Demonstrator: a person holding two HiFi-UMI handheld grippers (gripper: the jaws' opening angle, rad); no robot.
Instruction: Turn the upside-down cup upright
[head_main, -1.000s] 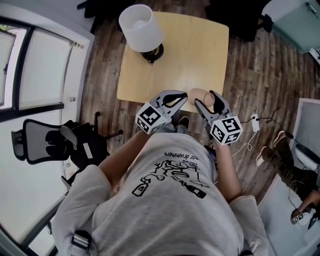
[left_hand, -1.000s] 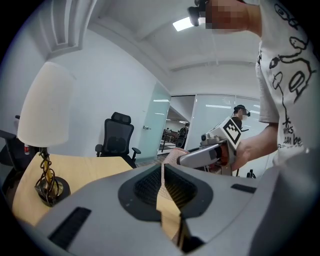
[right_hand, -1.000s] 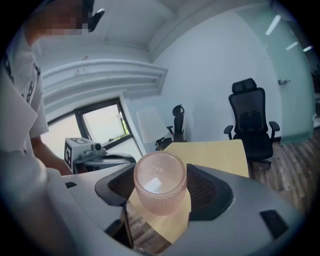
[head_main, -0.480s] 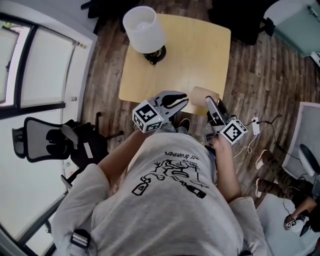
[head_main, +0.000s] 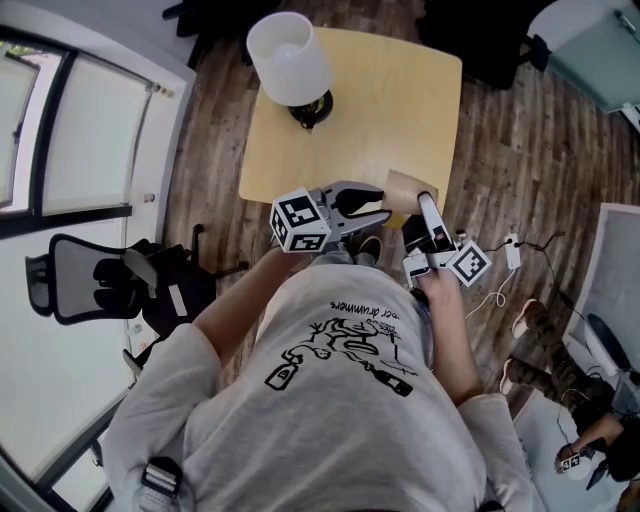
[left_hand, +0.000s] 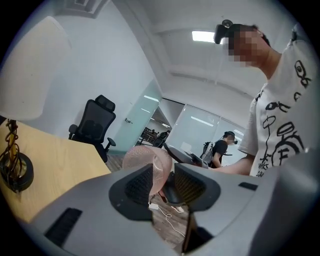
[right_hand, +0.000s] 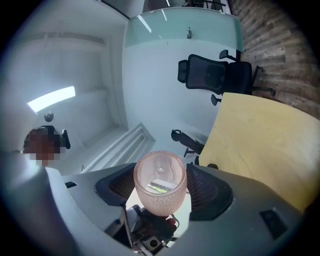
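The right gripper (right_hand: 161, 187) clamped the dimpled pink cup (right_hand: 160, 182) by the table's (head_main: 390, 110) edge. The left gripper's (left_hand: 164, 185) jaws were opening just beside it, nothing between them.

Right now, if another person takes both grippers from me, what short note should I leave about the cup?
Right gripper: shut on the pink cup, at the near edge of the table.
Left gripper: jaws opening, cup just ahead of them, pads not pressing it.
Done: cup gripped and tilted, seemingly partway through the turn.
Left: finish the turn, set the cup upright on the table, release.
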